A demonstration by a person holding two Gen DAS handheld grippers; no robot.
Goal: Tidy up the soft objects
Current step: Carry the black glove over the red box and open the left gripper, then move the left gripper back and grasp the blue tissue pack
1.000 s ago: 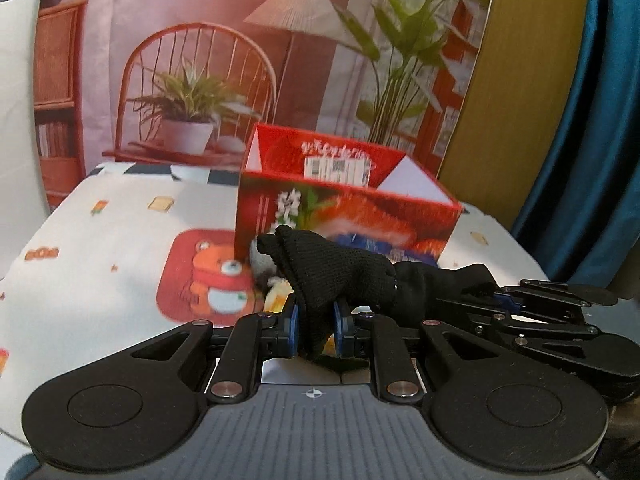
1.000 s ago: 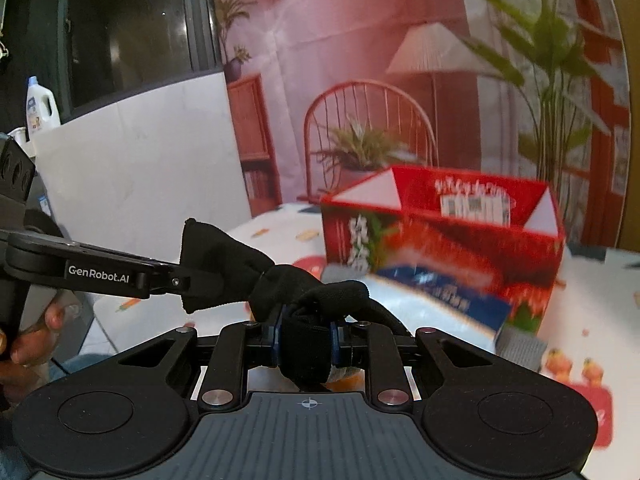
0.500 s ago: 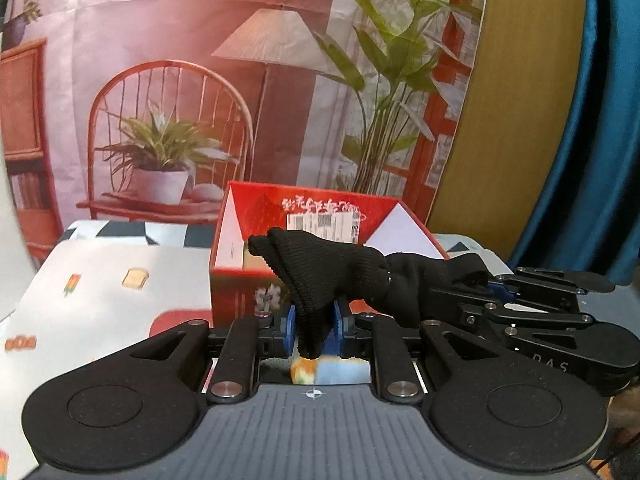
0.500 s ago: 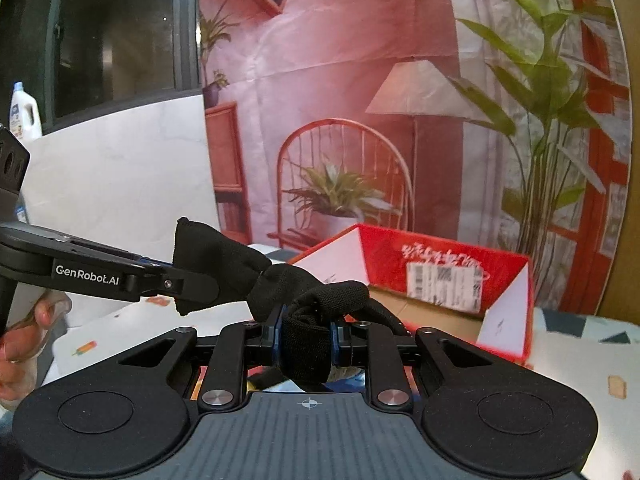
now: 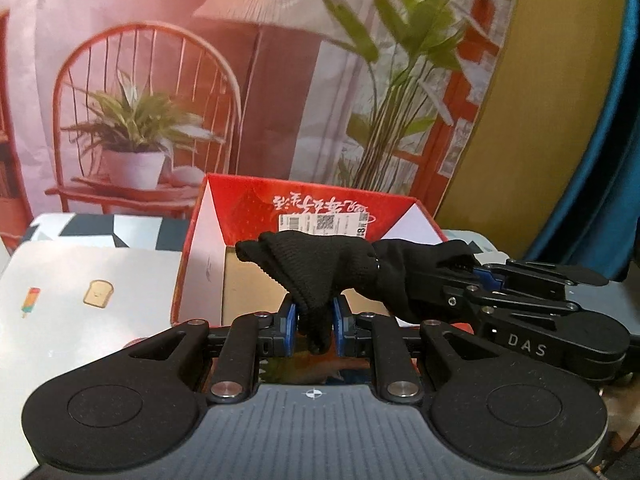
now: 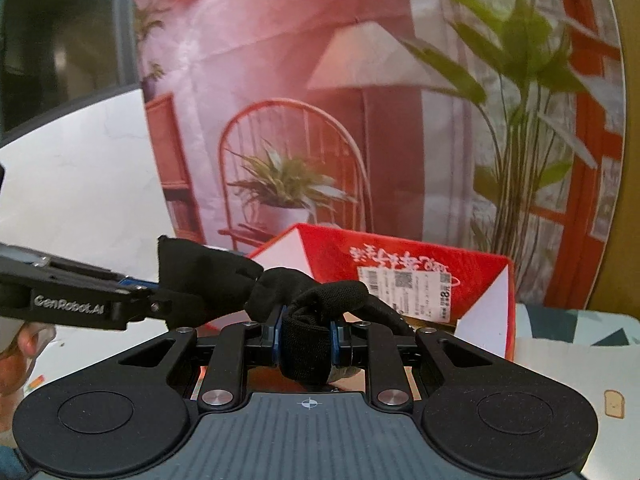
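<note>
A red box [image 5: 304, 216] is standing open on the table [image 5: 100, 276] toward its far edge, its flaps folded outward and a white shipping label [image 5: 324, 224] showing on the inside of its back wall. In the left wrist view a stretch of the box's plain brown inside is showing, and nothing can be made out lying in it; the lower part of the interior is being hidden by the gripper bodies. A black glove [image 5: 320, 268] is hanging in the air in front of and above the box opening, stretched between the two grippers. The left gripper [image 5: 312, 320] is pinching one knitted end of the glove, its blue-lined fingers closed tight on the fabric, which is drooping a little below them. The right gripper [image 6: 306, 338] is clamping the other end, where a folded band of the glove is bunched between its nearly closed fingers. The left view is showing the right gripper coming in from the right side with its grip on the dark fabric, and a cloth with a toast picture [image 5: 98, 293] on the table's left part. The right view is showing the left gripper [image 6: 160, 300] reaching in from the left, a bit of the person's hand [image 6: 24, 344] behind it, the box [image 6: 420, 276] seen more from its left corner, and a pale wall panel [image 6: 80, 176] beyond the table's left edge.
</note>
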